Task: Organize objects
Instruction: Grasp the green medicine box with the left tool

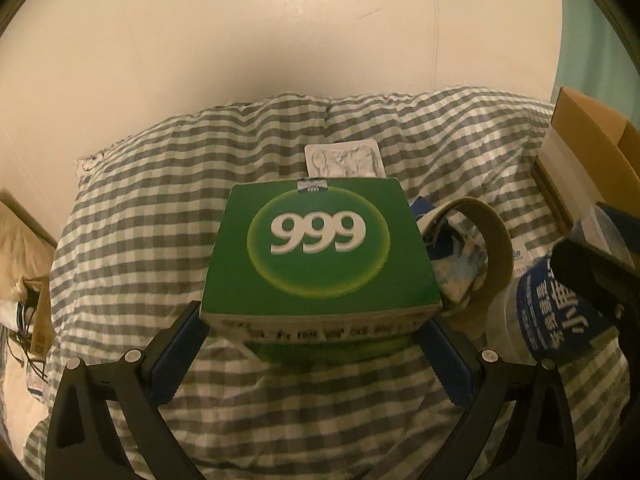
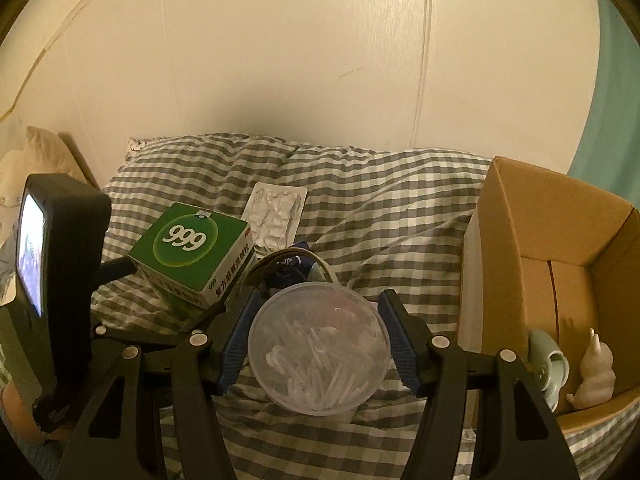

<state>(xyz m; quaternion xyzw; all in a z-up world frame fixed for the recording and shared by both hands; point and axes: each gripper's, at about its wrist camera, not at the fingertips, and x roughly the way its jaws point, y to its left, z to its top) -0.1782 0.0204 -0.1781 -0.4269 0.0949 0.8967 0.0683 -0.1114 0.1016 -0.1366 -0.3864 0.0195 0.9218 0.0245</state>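
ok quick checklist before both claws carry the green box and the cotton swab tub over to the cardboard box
1. Left claw clamped on green 999 box: ok, pads on both sides.
2. Right claw clamped on clear swab tub: ok.
3. Tub lid closed: cannot tell.
4. Cardboard box open with room: ok, only a pale green cup and a white figurine in the near corner.
5. Blister pack and tape roll clear of the lift: ok, both on the checked bedding.

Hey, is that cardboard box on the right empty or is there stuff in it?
Not empty. The cardboard box is open on top, and a pale green cup and a small white figurine stand inside it.
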